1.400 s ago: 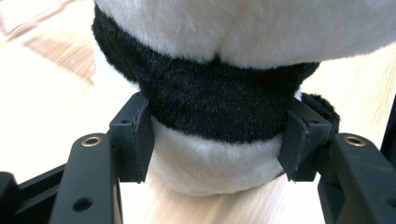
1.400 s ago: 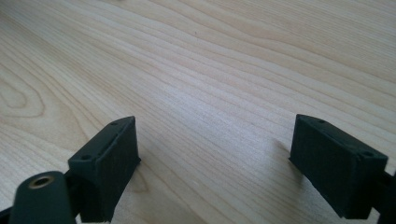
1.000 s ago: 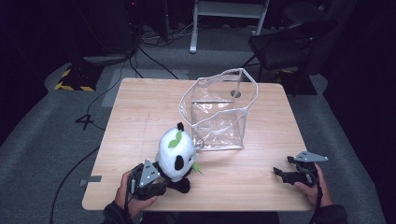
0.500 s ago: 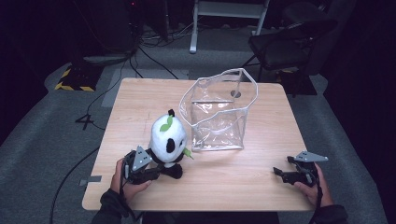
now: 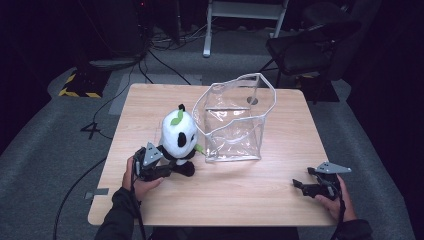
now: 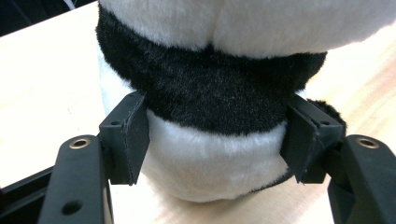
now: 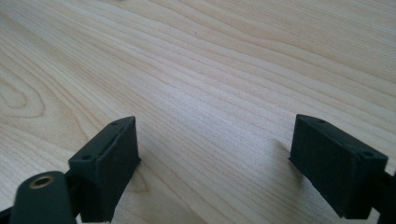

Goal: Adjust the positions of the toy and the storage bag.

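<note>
Nearest the person, the left gripper (image 5: pixel 167 167) sits low at the plush panda's (image 5: pixel 179 137) base, and in the left gripper view its pads (image 6: pixel 133 135) flank the toy's (image 6: pixel 215 116) white belly just under the black band. The jaws have just been opening; the left pad seems to brush the fur and the right pad stands at its edge, with no real squeeze showing, so I judge the toy set down, not gripped. It stands upright on the wooden table (image 5: pixel 240 195), left of centre, its green leaf sprig almost touching the clear plastic bag (image 5: pixel 232 125) beside it.

Off to the right, the right gripper (image 5: pixel 306 185) rests near the table's front edge, well apart from both, jaws spread wide over bare wood (image 7: pixel 210 84).

Farther back, the bag stands open-mouthed, its white rim crumpled and its walls sagging.

Risks, as I judge them: a soft, top-heavy toy may topple if a pad drags its fur while the gripper withdraws. If the panda is bound for the bag, the limp rim could fold inward or the light bag could slide unless steadied.
</note>
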`<state>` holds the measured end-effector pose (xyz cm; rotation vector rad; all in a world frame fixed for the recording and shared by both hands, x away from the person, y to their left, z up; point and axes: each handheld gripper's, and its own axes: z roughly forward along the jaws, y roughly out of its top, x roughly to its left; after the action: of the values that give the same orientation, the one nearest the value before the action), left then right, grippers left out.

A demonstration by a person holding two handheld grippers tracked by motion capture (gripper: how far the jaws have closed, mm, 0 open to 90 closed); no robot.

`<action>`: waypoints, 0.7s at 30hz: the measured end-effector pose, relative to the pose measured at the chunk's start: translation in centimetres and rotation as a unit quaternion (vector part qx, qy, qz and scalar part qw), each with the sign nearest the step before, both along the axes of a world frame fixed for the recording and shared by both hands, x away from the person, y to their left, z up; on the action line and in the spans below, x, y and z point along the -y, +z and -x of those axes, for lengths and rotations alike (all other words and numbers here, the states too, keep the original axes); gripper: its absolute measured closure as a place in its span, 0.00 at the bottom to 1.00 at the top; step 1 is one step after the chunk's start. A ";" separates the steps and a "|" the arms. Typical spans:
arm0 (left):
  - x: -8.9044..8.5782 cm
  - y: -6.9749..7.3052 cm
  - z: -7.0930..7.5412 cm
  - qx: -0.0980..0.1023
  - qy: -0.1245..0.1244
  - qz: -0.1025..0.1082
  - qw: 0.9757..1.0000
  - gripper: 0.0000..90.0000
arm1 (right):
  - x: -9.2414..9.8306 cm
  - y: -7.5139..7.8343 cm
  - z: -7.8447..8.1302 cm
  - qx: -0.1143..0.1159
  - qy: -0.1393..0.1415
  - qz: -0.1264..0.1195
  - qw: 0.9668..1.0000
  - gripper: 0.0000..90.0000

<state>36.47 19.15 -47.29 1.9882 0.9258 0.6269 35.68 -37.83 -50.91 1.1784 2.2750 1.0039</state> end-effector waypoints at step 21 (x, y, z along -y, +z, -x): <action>2.1 3.8 3.5 0.044 0.057 0.057 0.996 0.17 | 0.0 0.0 0.0 -0.001 0.000 0.000 1.000 0.17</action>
<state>32.99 17.05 -43.50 1.8032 1.0043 0.7044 35.68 -37.85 -50.91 1.1794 2.2759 1.0047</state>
